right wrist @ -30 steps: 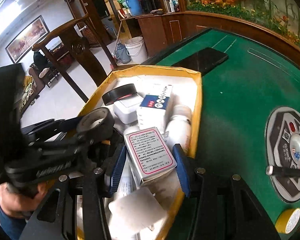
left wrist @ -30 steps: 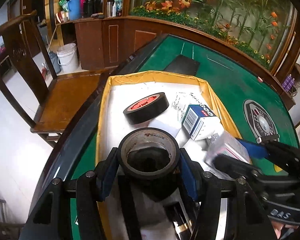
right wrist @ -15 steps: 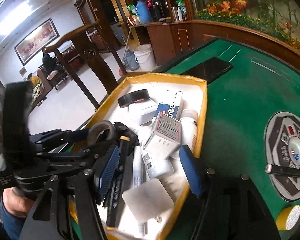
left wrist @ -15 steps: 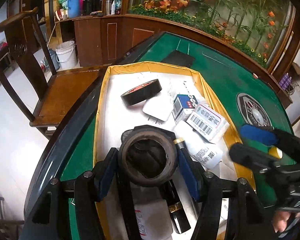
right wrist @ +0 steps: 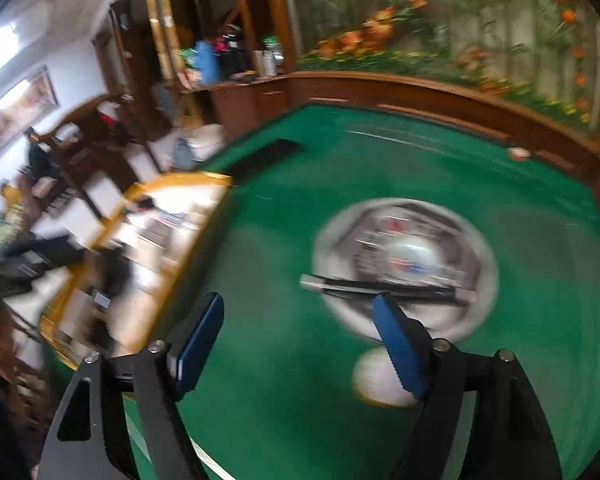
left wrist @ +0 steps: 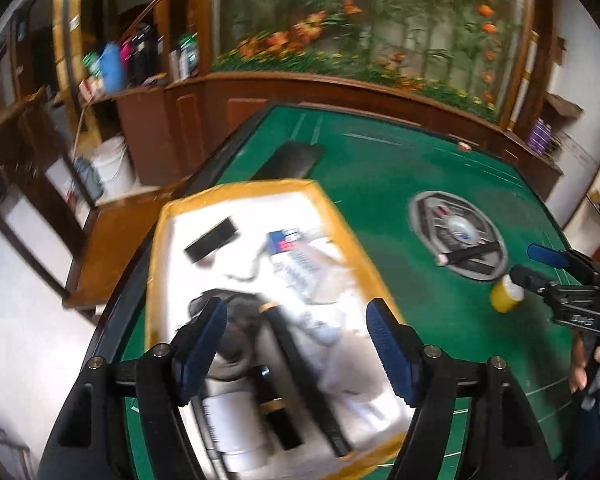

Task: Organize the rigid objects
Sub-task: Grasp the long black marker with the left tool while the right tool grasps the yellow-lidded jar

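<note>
My left jaws are hanging over the yellow-rimmed tray on the green bench, and they are opening with nothing pressed between the blue pads. Below them a dark roll of tape is lying in the near part of the tray, close to the left pad but not gripped. Beside it a black tube with gold bands and a white bottle are lying lengthwise, and a long black strip is running alongside them. Farther back in the tray a second black tape roll is resting on the white floor, with a blue and white box just beside it among blurred white packets.

My right jaws are hanging over bare green felt to the right of the tray, and they too are opening with nothing between them. Ahead of them a black pen-like stick is lying across the round silver panel set into the bench. A small yellow and white roll is sitting on the felt, partly hidden behind my right pad. In the left view that same yellow roll is just beside the tips of my right jaws. A flat black slab is lying on the felt beyond the tray's far end. Both views are blurred, so labels on the packets are unreadable
</note>
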Demonstrator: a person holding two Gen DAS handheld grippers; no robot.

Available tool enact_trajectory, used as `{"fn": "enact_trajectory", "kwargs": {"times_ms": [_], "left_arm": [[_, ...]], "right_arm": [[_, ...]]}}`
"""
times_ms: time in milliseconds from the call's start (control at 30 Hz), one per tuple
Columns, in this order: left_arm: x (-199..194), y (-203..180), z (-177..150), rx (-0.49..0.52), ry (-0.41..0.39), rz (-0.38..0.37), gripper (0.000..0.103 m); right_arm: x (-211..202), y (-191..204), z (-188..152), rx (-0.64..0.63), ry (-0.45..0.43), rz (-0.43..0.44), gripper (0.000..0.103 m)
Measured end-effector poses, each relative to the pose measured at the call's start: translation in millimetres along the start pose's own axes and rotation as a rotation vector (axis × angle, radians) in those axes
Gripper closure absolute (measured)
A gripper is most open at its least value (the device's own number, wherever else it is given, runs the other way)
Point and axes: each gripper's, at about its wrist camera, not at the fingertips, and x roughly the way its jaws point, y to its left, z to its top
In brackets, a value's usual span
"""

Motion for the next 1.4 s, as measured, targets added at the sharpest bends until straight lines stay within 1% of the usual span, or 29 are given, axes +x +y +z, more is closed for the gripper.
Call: {"fn": "enact_trajectory", "kwargs": {"times_ms": [67, 100, 200, 267, 333, 367, 400, 433, 467, 533, 600, 633, 700, 733, 833, 867, 933, 1000, 1033, 1067, 1100, 1133, 1167, 1233, 1333, 1400], "left_arm": [[0, -16, 3, 0.03, -0.004, -0.023, 0.026], [1, -27, 4, 0.044, -0.004, -0.037, 0.026], [11, -51, 6, 0.077, 0.014, -0.072, 0.026], [17, -64, 8, 0.096, 0.022, -0.082, 0.026], [25, -79, 11, 0.116, 0.034, -0.109, 0.027], [29, -84, 13, 0.12, 0.042, -0.118, 0.027], [35, -92, 16, 0.129, 0.055, -0.134, 0.027], [40, -102, 19, 0.142, 0.067, -0.154, 0.027], [45, -109, 23, 0.154, 0.073, -0.171, 0.027], [56, -125, 30, 0.174, 0.089, -0.187, 0.027], [68, -149, 37, 0.225, 0.109, -0.23, 0.027], [75, -160, 40, 0.255, 0.113, -0.236, 0.027], [96, -184, 46, 0.327, 0.128, -0.23, 0.027], [107, -194, 46, 0.363, 0.151, -0.233, 0.027], [140, -220, 40, 0.475, 0.212, -0.2, 0.027], [149, -226, 39, 0.498, 0.227, -0.191, 0.027], [160, -232, 40, 0.512, 0.223, -0.166, 0.027], [169, -236, 40, 0.509, 0.224, -0.169, 0.026], [169, -235, 41, 0.49, 0.213, -0.183, 0.029], [170, -234, 41, 0.469, 0.219, -0.201, 0.04], [168, -232, 41, 0.438, 0.234, -0.235, 0.047], [168, -233, 40, 0.428, 0.237, -0.248, 0.066], [165, -234, 38, 0.428, 0.233, -0.241, 0.081], [155, -236, 29, 0.423, 0.235, -0.219, 0.088], [141, -232, 12, 0.359, 0.24, -0.227, 0.089], [126, -224, -4, 0.324, 0.227, -0.223, 0.089]], "right_arm": [[-1, -20, -14, -0.012, 0.009, -0.062, 0.026], [0, -26, -20, -0.01, 0.019, -0.071, 0.026], [11, -40, -33, 0.016, 0.057, -0.059, 0.026], [18, -40, -34, 0.015, 0.059, -0.054, 0.026], [27, -37, -35, 0.005, 0.076, -0.045, 0.027], [32, -37, -37, 0.005, 0.093, -0.035, 0.031], [38, -39, -39, 0.014, 0.115, -0.03, 0.05], [44, -43, -41, 0.031, 0.14, -0.024, 0.064], [44, -47, -43, 0.056, 0.139, -0.013, 0.064], [40, -53, -42, 0.073, 0.144, -0.02, 0.065], [28, -66, -39, 0.12, 0.107, -0.036, 0.065], [22, -77, -38, 0.163, 0.087, -0.046, 0.065], [10, -100, -36, 0.257, 0.046, -0.055, 0.065], [4, -111, -36, 0.294, 0.028, -0.063, 0.065], [-8, -137, -37, 0.384, -0.009, -0.093, 0.065], [-11, -144, -38, 0.412, -0.017, -0.091, 0.065], [-15, -149, -38, 0.443, -0.032, -0.081, 0.065], [-19, -148, -37, 0.449, -0.048, -0.075, 0.065], [-20, -146, -37, 0.446, -0.05, -0.069, 0.065], [-22, -146, -38, 0.447, -0.053, -0.062, 0.065], [-22, -146, -38, 0.449, -0.054, -0.053, 0.065], [-22, -146, -39, 0.449, -0.053, -0.048, 0.065], [-22, -145, -38, 0.451, -0.053, -0.046, 0.065], [-23, -147, -38, 0.46, -0.053, -0.046, 0.065], [-20, -146, -39, 0.463, -0.04, -0.037, 0.065], [-17, -143, -39, 0.454, -0.022, -0.032, 0.065]]}}
